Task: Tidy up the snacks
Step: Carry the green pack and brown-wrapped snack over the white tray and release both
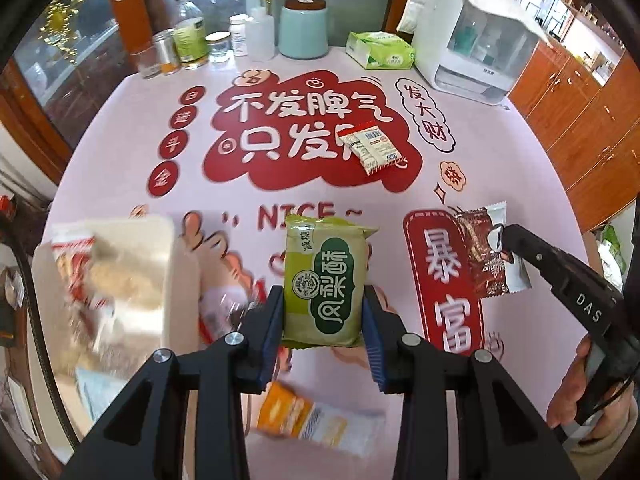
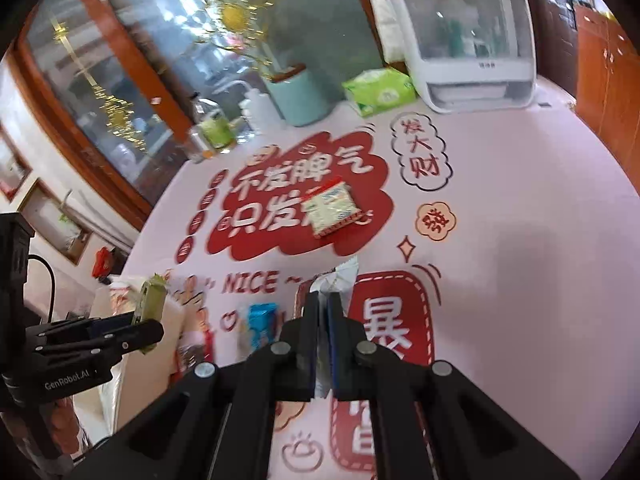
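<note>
My left gripper [image 1: 324, 300] is shut on a green snack packet [image 1: 326, 280], held upright above the pink printed tablecloth [image 1: 120, 152]. In the right wrist view the same green packet [image 2: 150, 298] sits in the left gripper [image 2: 146, 322] at the left edge. My right gripper [image 2: 325, 304] is shut on the edge of a thin brown-and-white packet [image 2: 338, 276]. The left wrist view shows that brown-and-white packet [image 1: 486, 256] hanging from the right gripper [image 1: 505, 236]. A white-and-red packet [image 1: 372, 146] lies on the red print mid-table.
A white tray [image 1: 160, 240] of blurred snacks stands at the left. An orange-and-white packet [image 1: 316, 420] lies near the front, and a blue packet [image 2: 262, 320] beside it. Bottles [image 1: 188, 36], a teal canister [image 1: 304, 28], a tissue pack [image 1: 380, 50] and a white appliance [image 1: 472, 40] line the far edge.
</note>
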The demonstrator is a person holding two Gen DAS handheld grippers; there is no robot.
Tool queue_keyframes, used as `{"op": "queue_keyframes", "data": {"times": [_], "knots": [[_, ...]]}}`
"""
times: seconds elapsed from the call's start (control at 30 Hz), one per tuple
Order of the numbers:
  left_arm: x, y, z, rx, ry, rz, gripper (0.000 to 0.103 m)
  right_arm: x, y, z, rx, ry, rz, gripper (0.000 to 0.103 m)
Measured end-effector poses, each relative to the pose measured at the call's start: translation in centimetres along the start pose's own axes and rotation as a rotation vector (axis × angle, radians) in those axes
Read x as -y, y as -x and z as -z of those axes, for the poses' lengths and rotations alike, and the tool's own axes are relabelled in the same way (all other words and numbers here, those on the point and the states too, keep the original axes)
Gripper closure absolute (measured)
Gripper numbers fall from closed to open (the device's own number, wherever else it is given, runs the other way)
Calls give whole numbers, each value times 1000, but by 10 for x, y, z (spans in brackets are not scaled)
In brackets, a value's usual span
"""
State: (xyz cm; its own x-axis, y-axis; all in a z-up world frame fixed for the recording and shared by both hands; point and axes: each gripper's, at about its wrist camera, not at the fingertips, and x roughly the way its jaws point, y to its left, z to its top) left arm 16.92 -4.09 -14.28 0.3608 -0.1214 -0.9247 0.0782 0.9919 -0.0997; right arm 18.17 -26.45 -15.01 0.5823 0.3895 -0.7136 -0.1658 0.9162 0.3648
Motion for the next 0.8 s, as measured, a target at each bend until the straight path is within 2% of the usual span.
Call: {"op": "queue_keyframes", "data": {"times": [0.23,0.37,0.6,0.8], "knots": [[-25,41,37,22,45,-22,67,-37,32,18,22,58,-81,98],[-44,55,51,37,72,-44,67,-71,43,25,26,114,-147,99],[-88,76,73,58,121,-72,67,-138,46,34,28,233,-225,98],[-133,97,85,85,113,-157,67,-205,37,39,28,310,-287,98]]}}
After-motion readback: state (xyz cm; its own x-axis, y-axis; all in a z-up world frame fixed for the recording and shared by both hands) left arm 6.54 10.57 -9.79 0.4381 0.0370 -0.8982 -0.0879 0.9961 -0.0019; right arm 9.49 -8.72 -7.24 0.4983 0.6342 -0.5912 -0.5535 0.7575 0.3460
